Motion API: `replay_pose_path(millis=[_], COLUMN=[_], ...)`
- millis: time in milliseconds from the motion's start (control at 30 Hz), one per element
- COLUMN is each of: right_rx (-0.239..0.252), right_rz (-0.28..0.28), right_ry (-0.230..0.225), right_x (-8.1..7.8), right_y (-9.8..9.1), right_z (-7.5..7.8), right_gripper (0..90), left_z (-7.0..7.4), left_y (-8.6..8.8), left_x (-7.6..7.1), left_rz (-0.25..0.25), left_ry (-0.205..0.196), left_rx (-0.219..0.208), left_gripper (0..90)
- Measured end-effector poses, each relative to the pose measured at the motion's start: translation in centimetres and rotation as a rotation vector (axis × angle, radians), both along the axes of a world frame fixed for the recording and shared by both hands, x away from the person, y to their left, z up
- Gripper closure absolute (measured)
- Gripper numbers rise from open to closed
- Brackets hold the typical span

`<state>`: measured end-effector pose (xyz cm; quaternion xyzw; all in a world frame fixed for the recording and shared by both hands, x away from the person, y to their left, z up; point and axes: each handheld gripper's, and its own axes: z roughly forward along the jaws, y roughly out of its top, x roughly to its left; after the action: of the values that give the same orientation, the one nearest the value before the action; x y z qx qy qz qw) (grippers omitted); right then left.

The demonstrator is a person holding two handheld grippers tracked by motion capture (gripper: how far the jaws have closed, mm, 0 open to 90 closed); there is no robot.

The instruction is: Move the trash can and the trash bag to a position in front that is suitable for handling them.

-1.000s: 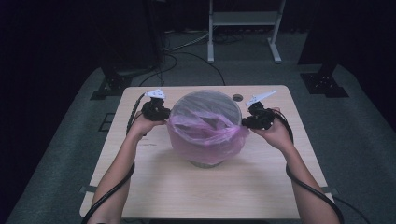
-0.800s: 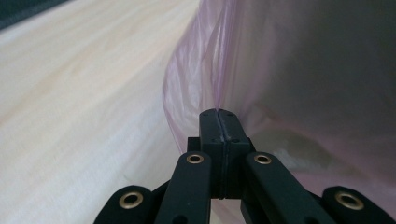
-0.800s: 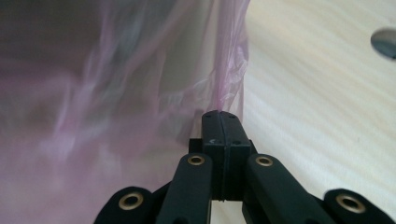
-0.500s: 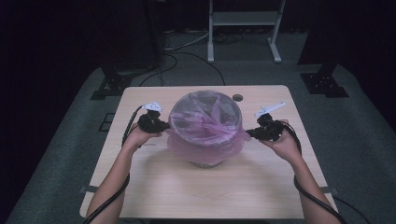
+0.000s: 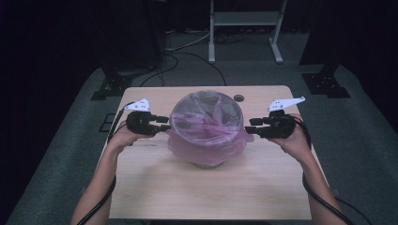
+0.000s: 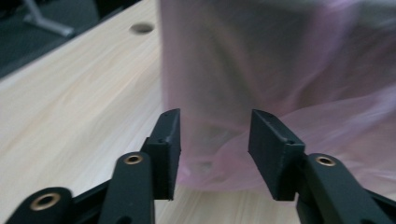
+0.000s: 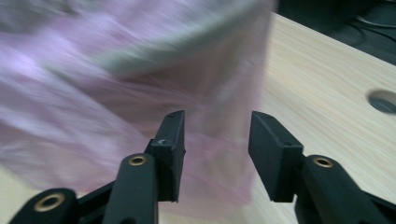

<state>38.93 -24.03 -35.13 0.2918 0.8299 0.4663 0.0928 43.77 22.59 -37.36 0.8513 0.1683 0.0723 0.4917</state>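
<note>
A round grey bin (image 5: 205, 163) stands mid-table, lined with a thin pink plastic bag (image 5: 206, 119) whose hem is folded down over the rim. My left gripper (image 5: 164, 123) sits just left of the bag and my right gripper (image 5: 252, 125) just right of it, both level and pointing inward. Both pairs of jaws have just been opening. In the left gripper view the left gripper (image 6: 215, 140) stands open, with pink film (image 6: 280, 70) beyond the gap and no pad pressing it. The right gripper (image 7: 215, 140) is likewise open before the bag (image 7: 93, 93).
The wooden table (image 5: 211, 197) has bare surface in front of the bin and a cable hole (image 5: 240, 98) behind it. Dark floor, cables and a metal stand (image 5: 244, 28) lie beyond the far edge.
Both hands came down and toward me along the bin's sides with the bag's hem, then moved slightly outward. The jaws, shut on the film before, now stand open.
</note>
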Motion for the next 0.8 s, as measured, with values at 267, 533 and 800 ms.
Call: replay_pose_path(millis=[267, 533, 800], right_rx=[-0.056, -0.109, -0.130], right_rz=[0.171, 0.222, 0.174], right_ry=[-0.034, -0.060, -0.015], right_x=[-0.4, -0.7, -0.9], right_y=[2.0, 2.9, 3.4], right_z=[0.8, 0.9, 0.1], right_gripper=[48.6, 62.2, 90.0], left_z=[0.3, 0.6, -0.2], left_y=[-1.5, -2.2, -2.4], left_x=[-0.7, -1.0, -1.3], left_rz=[-0.205, -0.239, -0.208], left_ry=[-0.025, -0.054, -0.049], left_rx=[-0.006, 0.039, 0.053], left_gripper=[47.3, 56.6, 89.9])
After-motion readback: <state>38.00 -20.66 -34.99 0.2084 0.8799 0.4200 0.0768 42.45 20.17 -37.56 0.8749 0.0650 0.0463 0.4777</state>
